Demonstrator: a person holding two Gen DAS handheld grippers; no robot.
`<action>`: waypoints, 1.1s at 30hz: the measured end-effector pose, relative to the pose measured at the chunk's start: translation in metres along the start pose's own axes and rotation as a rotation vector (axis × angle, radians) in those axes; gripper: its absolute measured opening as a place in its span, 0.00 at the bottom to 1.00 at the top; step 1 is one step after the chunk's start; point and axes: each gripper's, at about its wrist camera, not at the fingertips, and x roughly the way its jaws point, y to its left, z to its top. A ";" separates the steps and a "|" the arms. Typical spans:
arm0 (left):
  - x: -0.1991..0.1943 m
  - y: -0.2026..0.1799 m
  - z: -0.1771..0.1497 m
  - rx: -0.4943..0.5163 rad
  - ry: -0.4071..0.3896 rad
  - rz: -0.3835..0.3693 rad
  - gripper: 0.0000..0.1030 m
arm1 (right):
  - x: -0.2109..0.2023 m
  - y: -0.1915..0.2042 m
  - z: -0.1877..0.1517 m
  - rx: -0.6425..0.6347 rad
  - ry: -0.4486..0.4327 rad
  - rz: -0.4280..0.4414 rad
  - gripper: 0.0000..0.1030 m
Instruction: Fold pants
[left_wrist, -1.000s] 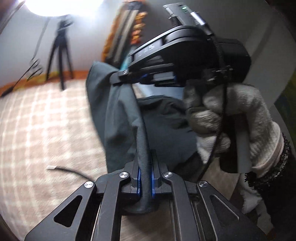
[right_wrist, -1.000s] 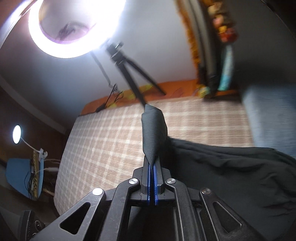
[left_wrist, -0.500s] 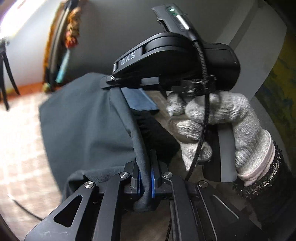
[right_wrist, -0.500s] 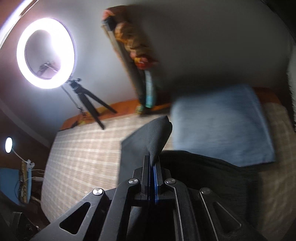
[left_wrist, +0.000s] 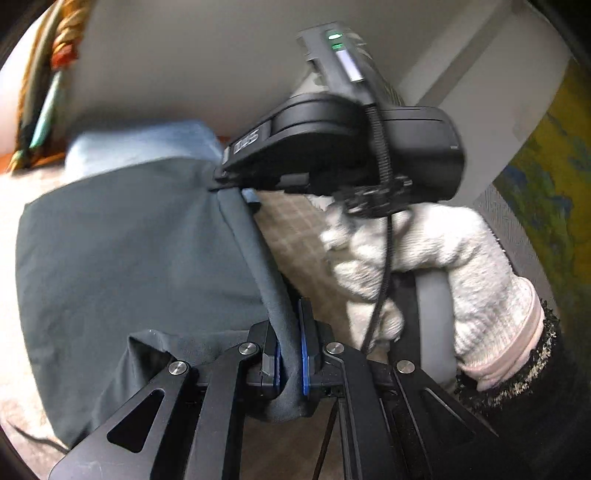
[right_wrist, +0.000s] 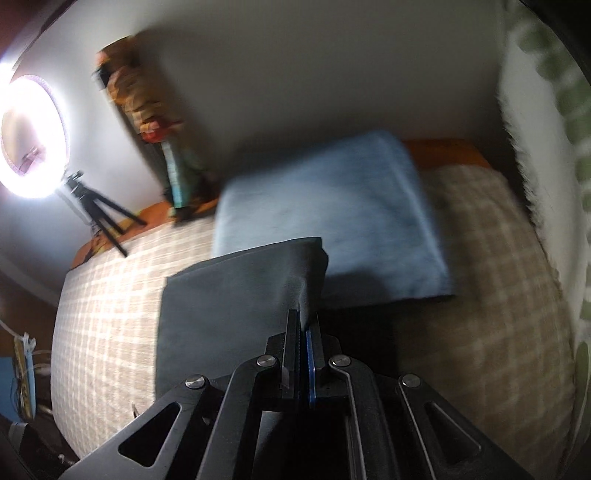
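Both grippers, left gripper (left_wrist: 290, 354) and right gripper (right_wrist: 303, 347), are clamped tight on cloth; a gloved right hand (left_wrist: 424, 266) grips its handle.

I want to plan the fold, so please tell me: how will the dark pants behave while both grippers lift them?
The pants are probably floppy: they hang in a slack sheet between the left gripper and right gripper. They seem light, bunching thinly between the shut fingers. Free edges will likely droop.
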 end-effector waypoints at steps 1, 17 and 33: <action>0.004 -0.002 0.000 0.005 0.004 -0.001 0.05 | 0.001 -0.003 0.000 -0.003 0.003 -0.011 0.00; -0.092 0.017 -0.057 0.123 -0.010 0.154 0.45 | 0.023 -0.020 0.001 -0.029 0.022 -0.093 0.00; -0.092 0.066 -0.099 0.161 0.042 0.232 0.48 | -0.027 -0.037 -0.053 -0.002 0.080 -0.054 0.43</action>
